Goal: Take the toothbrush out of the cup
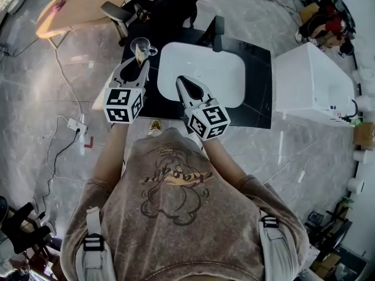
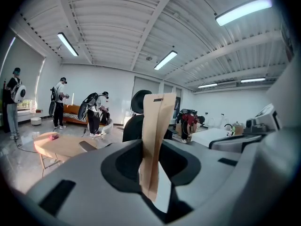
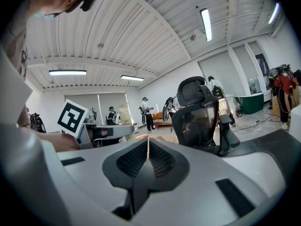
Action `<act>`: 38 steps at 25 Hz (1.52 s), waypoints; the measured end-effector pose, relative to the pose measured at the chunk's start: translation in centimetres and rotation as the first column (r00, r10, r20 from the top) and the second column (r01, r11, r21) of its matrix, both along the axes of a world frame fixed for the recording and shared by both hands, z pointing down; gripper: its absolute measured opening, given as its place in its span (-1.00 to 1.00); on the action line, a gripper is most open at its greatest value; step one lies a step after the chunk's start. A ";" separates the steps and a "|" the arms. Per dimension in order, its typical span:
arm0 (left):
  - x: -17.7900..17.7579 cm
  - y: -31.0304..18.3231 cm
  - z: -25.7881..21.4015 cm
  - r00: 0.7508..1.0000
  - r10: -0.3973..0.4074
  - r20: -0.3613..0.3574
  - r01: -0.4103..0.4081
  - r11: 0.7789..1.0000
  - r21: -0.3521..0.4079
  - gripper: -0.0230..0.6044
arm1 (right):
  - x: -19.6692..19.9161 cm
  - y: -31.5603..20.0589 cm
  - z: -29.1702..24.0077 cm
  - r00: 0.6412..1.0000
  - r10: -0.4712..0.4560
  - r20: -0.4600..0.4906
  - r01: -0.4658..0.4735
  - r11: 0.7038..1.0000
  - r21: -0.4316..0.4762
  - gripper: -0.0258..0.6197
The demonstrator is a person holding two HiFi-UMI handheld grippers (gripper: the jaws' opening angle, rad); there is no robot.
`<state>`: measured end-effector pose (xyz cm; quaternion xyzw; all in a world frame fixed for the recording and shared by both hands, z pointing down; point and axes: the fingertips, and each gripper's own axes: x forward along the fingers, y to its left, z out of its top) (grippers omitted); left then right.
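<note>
My left gripper [image 1: 139, 64] is shut on a toothbrush in a tan paper wrapper [image 1: 140, 54], which stands upright between the jaws. In the head view its top overlaps a clear glass cup [image 1: 142, 44] with a handle, on the black counter's far left corner. The left gripper view shows the wrapped toothbrush [image 2: 155, 135] clamped in the left gripper [image 2: 151, 173]; the cup does not show there. My right gripper [image 1: 183, 81] hovers over the white basin, its jaws [image 3: 147, 157] closed together with nothing between them. The right gripper view shows the wrapper [image 3: 125, 114] at left.
A white basin [image 1: 202, 69] is set in the black counter [image 1: 258, 98], with a black faucet [image 1: 218, 34] behind it. An office chair [image 1: 117, 10] and a round wooden table [image 1: 76, 7] stand beyond. A white cabinet [image 1: 310, 86] is at right. People stand in the background.
</note>
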<state>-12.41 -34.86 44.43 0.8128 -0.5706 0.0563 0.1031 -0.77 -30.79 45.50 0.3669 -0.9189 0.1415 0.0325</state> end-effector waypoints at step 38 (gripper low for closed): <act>1.6 26.9 -1.2 0.998 -0.003 -0.062 0.003 1.000 0.009 -0.58 | 0.9 20.9 -2.6 0.999 0.006 0.051 -0.008 0.999 0.038 -0.84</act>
